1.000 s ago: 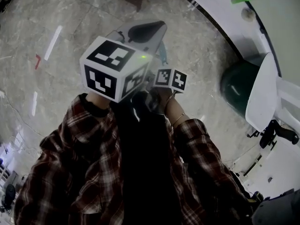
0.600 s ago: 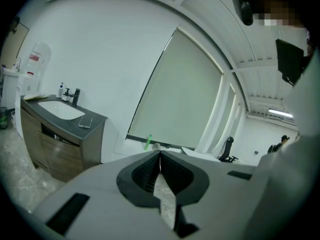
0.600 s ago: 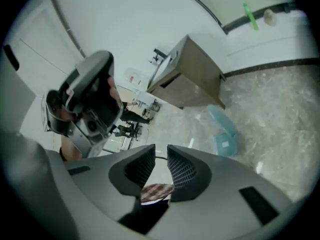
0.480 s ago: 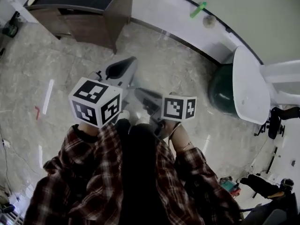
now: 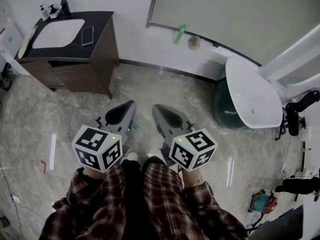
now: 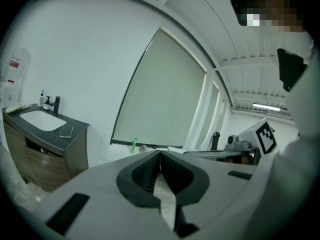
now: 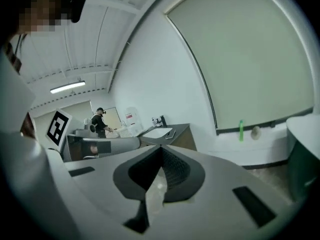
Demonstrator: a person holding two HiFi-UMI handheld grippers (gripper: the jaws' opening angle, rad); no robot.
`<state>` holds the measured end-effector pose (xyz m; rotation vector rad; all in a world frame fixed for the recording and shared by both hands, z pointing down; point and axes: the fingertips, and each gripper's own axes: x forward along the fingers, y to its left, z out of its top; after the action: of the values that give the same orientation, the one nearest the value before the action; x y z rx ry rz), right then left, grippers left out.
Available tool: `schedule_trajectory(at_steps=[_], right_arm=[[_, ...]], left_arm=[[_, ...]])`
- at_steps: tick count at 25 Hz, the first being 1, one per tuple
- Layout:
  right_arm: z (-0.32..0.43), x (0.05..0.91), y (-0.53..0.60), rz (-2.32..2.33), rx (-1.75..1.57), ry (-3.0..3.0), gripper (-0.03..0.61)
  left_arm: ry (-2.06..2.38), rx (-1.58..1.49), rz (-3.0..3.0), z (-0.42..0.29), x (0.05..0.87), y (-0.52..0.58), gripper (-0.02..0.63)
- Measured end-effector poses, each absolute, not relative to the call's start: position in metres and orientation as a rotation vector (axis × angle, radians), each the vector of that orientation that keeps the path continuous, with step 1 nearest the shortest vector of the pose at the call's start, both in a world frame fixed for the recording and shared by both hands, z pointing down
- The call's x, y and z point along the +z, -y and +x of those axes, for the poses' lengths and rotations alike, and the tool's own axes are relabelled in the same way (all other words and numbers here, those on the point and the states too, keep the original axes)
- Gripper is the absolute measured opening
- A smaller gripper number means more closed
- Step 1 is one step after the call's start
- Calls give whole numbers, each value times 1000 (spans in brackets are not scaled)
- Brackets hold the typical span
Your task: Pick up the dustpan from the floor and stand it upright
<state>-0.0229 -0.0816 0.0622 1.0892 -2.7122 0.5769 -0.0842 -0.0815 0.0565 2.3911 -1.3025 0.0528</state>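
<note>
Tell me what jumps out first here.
The left gripper and right gripper, side by side at centre, are both shut and empty; the right one's jaws have just closed. Behind them stand a sink cabinet at upper left and a dark green bin with a white lid at right.

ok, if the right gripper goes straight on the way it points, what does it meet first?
Probably the sink cabinet against the wall: it sits straight behind the right gripper in its own view. Nothing nearer shows in that line, though depth is unclear.
</note>
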Motion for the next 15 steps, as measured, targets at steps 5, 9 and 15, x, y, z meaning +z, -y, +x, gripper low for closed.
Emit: schedule_trajectory(at_steps=[5, 9, 15], right_arm=[[-32, 48, 77, 1112, 434, 2687, 11], [-37, 47, 73, 1099, 458, 2741, 11], [-44, 44, 73, 1063, 411, 2751, 11]], left_arm=[[1256, 75, 2414, -79, 54, 75, 12], [1272, 79, 2416, -81, 51, 66, 12], [1305, 63, 2382, -90, 53, 60, 12]])
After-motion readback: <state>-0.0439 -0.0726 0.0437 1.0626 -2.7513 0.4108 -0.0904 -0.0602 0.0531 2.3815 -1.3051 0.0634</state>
